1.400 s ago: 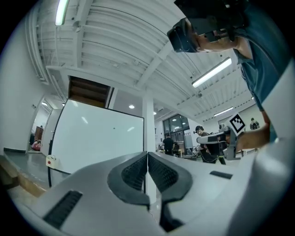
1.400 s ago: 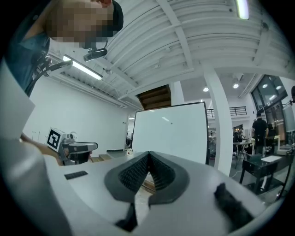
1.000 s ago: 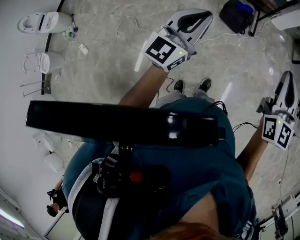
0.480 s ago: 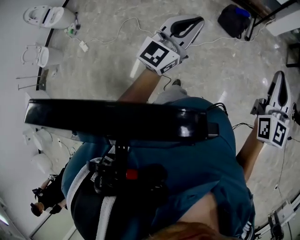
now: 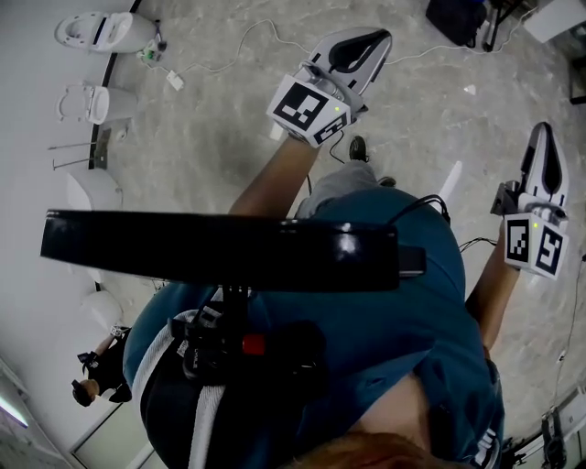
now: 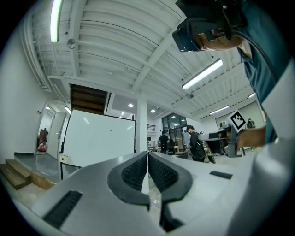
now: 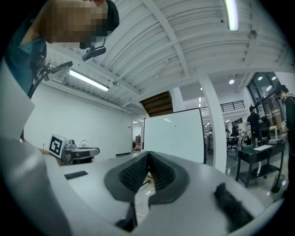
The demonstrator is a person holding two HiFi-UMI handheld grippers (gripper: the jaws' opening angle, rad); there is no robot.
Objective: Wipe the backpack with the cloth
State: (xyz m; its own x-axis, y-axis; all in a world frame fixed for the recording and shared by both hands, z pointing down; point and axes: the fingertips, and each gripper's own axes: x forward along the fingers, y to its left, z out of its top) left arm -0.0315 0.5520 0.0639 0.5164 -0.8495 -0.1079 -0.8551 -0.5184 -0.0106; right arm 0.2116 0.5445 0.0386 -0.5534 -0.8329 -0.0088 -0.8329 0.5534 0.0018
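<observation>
Grey floor (image 5: 220,128) | dark bag (image 5: 455,16), perhaps backpack | black bar (image 5: 211,247) blocks middle

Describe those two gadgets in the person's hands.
The left gripper and right gripper are pale grey wedge-shaped shells with black ribbed pads inside. Each carries a cube of black-and-white square markers with a small green light. The person wears a teal short-sleeved shirt.
</observation>
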